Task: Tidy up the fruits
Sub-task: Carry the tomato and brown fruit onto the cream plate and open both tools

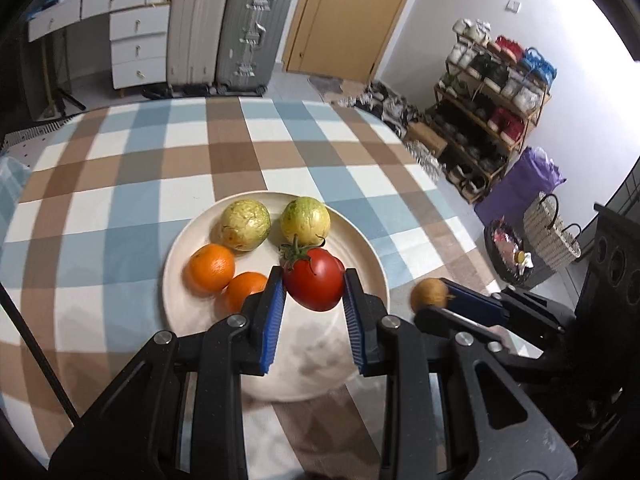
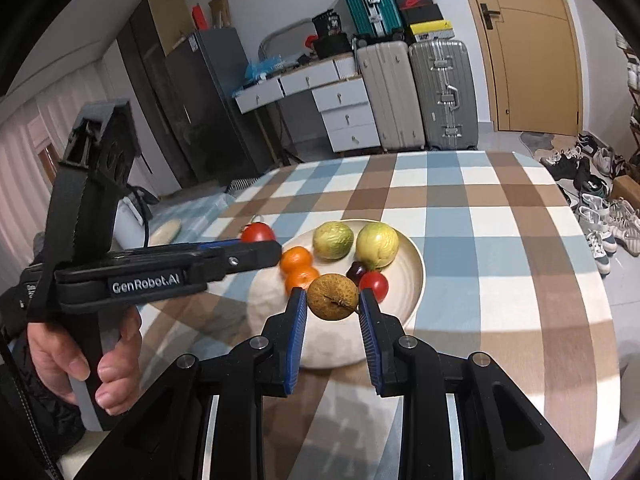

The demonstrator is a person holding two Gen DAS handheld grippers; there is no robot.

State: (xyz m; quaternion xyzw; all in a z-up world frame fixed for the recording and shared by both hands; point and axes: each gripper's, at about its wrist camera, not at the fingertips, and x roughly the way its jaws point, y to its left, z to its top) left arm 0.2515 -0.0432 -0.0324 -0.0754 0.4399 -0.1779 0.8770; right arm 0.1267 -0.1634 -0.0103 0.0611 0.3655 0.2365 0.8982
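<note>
A cream plate [image 1: 372, 256] sits on the checked tablecloth; it also shows in the right wrist view [image 2: 412, 280]. On it lie two yellow-green fruits [image 1: 245, 224] [image 1: 305, 221] and two oranges [image 1: 211, 268] [image 1: 246, 289]. My left gripper [image 1: 314, 286] is shut on a red tomato [image 1: 316, 280] and holds it above the plate. My right gripper [image 2: 333, 298] is shut on a small brown fruit [image 2: 333, 297] above the plate's near side; this fruit also shows in the left wrist view [image 1: 430, 294]. A small red tomato [image 2: 374, 285] and a dark fruit [image 2: 356, 270] lie on the plate.
The checked tablecloth [image 1: 120, 200] covers the table. Suitcases [image 1: 224, 28], a white drawer unit [image 1: 138, 44] and a door [image 1: 352, 12] stand beyond it. A shoe rack [image 1: 492, 108], purple bag [image 1: 524, 184] and woven basket [image 1: 550, 228] stand at the right.
</note>
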